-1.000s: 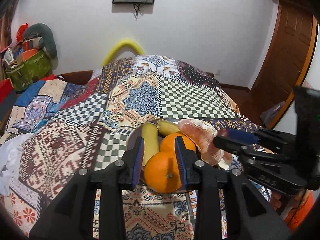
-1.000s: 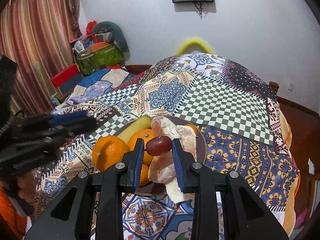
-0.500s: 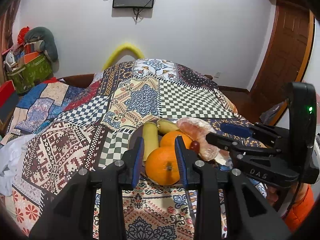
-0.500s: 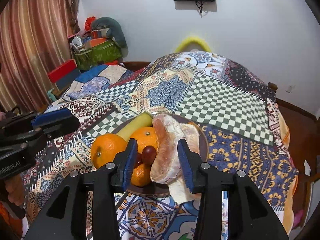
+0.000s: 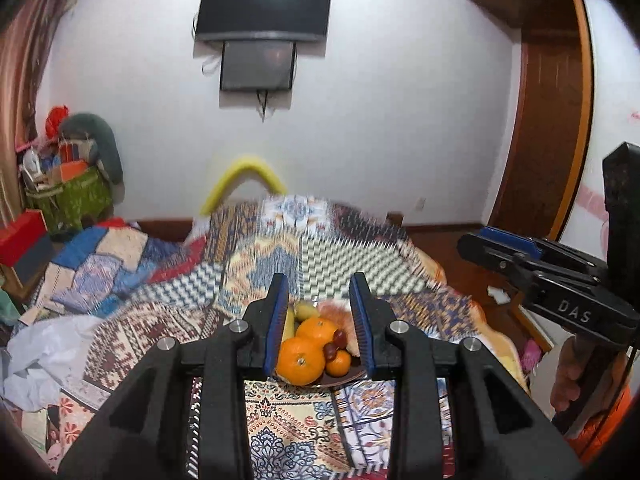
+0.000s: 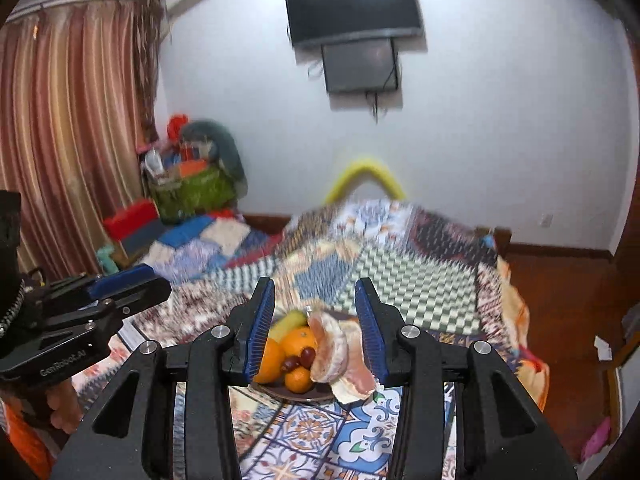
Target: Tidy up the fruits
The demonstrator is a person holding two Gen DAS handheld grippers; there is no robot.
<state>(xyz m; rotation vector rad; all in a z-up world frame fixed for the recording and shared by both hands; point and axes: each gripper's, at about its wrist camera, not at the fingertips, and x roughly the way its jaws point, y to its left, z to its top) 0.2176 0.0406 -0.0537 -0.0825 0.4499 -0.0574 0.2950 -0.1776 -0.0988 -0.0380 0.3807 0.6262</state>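
Note:
A dark plate [image 5: 340,379] on the patterned bedspread holds oranges [image 5: 301,360], a small mandarin [image 5: 339,362], red grapes [image 5: 335,345], a banana [image 5: 306,311] and peeled pomelo pieces [image 6: 330,346]. The plate also shows in the right wrist view [image 6: 280,393] with the grapes [image 6: 300,358] in the middle. My left gripper [image 5: 319,322] is open and empty, held back from the plate. My right gripper [image 6: 316,322] is open and empty, also back from the plate. Each gripper shows at the edge of the other's view.
The bedspread [image 5: 248,280] covers a bed that runs to the white wall. White crumpled paper [image 5: 44,356] lies at the left. A green bag of clutter [image 5: 76,196] and a red box [image 5: 22,232] stand by the curtain. A wooden door [image 5: 548,120] is at the right.
My right gripper let go of the red grape, which now lies on the plate among the oranges. Both grippers opened wider and pulled up and back from the plate.

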